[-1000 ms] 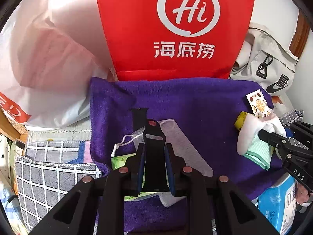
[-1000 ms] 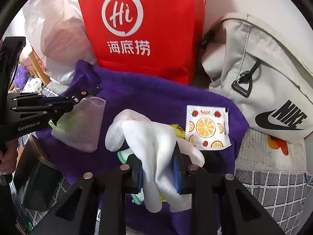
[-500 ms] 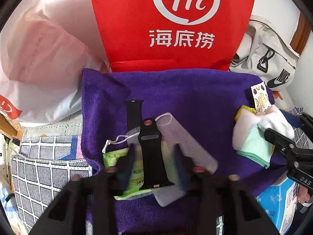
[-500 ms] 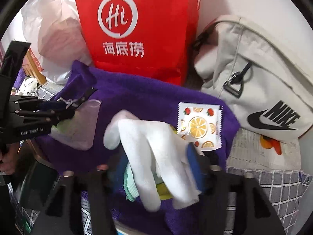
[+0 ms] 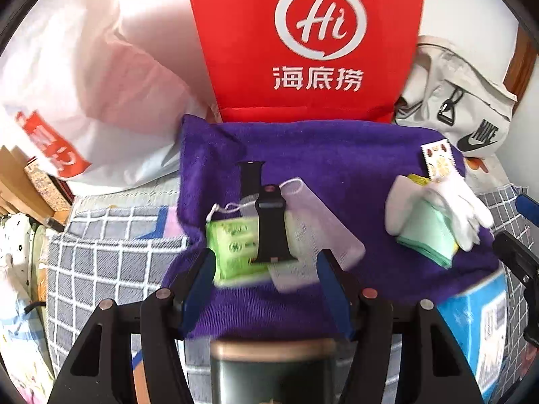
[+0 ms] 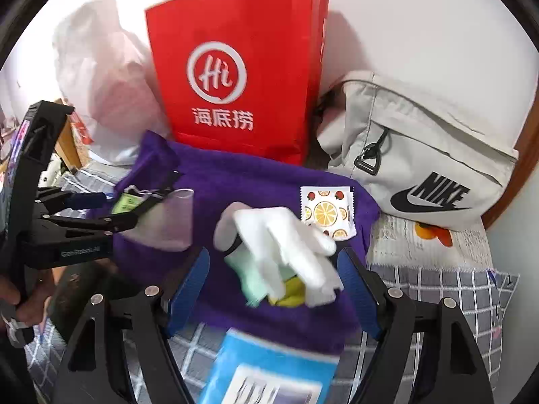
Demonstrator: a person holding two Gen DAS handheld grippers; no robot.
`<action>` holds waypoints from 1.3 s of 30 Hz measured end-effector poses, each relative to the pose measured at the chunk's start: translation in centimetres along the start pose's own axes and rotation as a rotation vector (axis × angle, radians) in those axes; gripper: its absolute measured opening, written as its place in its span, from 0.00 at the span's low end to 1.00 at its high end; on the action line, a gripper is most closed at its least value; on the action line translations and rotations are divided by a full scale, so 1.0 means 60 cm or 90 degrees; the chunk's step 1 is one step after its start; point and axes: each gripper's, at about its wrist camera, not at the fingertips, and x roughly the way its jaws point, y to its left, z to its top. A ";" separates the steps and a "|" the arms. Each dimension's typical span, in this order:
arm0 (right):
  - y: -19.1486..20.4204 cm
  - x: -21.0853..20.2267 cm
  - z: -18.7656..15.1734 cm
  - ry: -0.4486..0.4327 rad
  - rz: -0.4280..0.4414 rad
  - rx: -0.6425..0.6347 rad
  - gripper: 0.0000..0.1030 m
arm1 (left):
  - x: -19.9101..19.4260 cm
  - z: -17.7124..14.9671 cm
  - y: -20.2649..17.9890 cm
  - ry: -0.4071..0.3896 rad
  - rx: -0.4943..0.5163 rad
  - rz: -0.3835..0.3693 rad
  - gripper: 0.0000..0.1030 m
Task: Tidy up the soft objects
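Both tongs have let go since a second ago: the left tongs (image 5: 266, 282) then pinched the black watch strap (image 5: 269, 225) and the right tongs (image 6: 273, 289) squeezed the white glove (image 6: 286, 245), and now both sets of jaws are opening with nothing pressed between them. The strap lies flat on the purple towel (image 5: 337, 158), across a green packet (image 5: 232, 245) and a clear drawstring pouch (image 5: 320, 229), toward the towel's left edge and near its front. The glove rests in a small heap with a folded mint-green cloth (image 6: 256, 279) and something yellow (image 6: 289, 294) toward the towel's right edge, also near the front; it sits between the parted blue pads of the right tongs without touching them. An orange-print sachet (image 6: 328, 212) lies just behind the heap near the back right corner. A red paper bag (image 6: 235, 77) stands upright at the towel's back edge, with a grey Nike bag (image 6: 421, 168) to its right and a white plastic bag (image 5: 84, 84) to its left. A blue box (image 6: 269, 370) pokes out under the towel's front edge.
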 end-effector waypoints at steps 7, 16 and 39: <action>0.017 -0.095 -0.041 -0.034 0.010 0.018 0.76 | -0.075 -0.045 0.006 -0.022 0.002 0.004 0.61; 0.041 -0.189 -0.097 -0.061 0.023 0.018 0.76 | -0.157 -0.119 0.011 -0.043 -0.011 0.006 0.61; 0.122 -0.247 -0.297 -0.028 0.064 0.002 0.76 | -0.189 -0.349 0.040 -0.016 -0.047 0.005 0.62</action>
